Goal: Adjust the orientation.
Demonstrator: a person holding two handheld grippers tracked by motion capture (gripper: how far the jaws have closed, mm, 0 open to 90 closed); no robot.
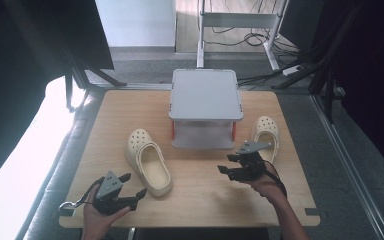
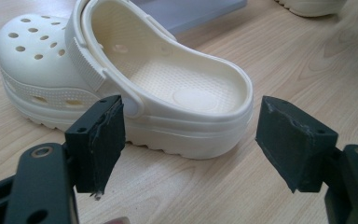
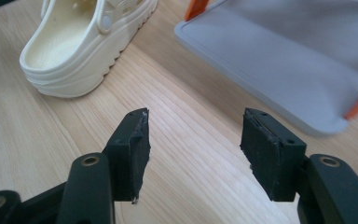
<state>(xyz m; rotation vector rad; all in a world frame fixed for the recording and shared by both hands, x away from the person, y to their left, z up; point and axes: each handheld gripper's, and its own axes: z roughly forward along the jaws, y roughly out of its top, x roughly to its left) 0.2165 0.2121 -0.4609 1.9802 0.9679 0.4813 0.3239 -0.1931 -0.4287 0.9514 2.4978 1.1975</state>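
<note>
The left gripper [image 1: 132, 186] hovered, jaws apart, just beside the cream clog [image 1: 148, 161] (no brand legible) near the table [image 1: 200, 200] front edge; the right gripper [image 1: 228, 164], jaws apart, hung over bare wood.

Rack [image 1: 205, 94] sits at table [image 1: 200, 200] centre-back, 12 o'clock. One clog [image 1: 148, 161] lies at its 7 o'clock, other clog [image 1: 265, 134] just beside it at 4. L gripper [image 1: 132, 186] near first clog's heel; R gripper [image 1: 227, 163] btwn the clogs.

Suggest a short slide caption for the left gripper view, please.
Open left tongs face the heel of a cream clog lying on the wooden table, not yet touching it.
</note>
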